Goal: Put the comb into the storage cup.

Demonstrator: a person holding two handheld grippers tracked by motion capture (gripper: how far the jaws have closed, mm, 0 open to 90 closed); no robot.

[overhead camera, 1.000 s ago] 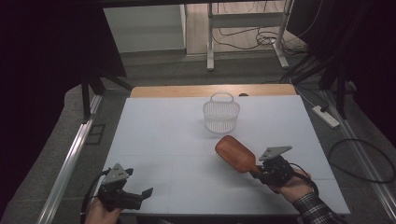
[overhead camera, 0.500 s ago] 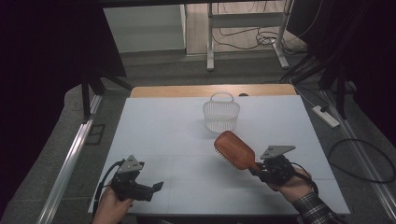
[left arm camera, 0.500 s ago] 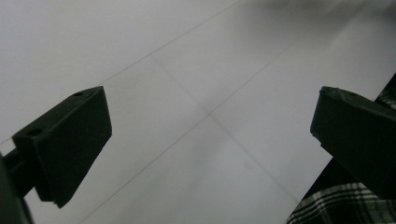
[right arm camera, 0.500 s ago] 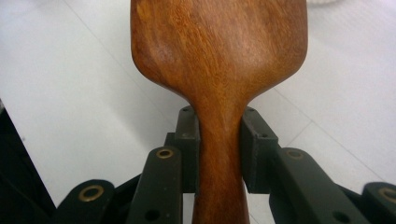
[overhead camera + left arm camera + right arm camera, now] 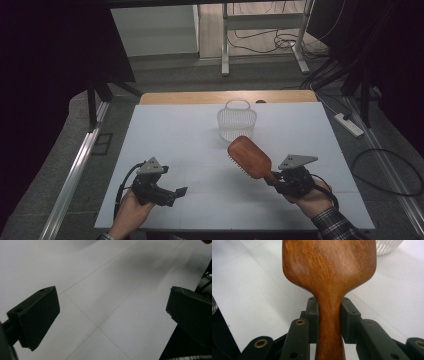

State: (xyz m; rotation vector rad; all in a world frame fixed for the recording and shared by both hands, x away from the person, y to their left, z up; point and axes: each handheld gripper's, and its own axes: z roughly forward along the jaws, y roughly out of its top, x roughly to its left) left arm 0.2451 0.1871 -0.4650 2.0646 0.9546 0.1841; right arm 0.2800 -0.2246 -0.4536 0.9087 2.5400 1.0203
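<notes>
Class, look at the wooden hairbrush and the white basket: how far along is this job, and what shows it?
Done: the right gripper has its fingers shut on the handle of the wooden hairbrush, which is lifted off the white table.
In hand: the brush points towards the white basket, short of it.
Left: probably placing the brush in the basket. The left gripper is open over bare table.

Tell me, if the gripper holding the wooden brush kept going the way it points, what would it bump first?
Probably the white basket. The right gripper points the hairbrush up the table toward it, and nothing lies between. Depth is hard to judge, so the brush might pass just beside it.
</notes>
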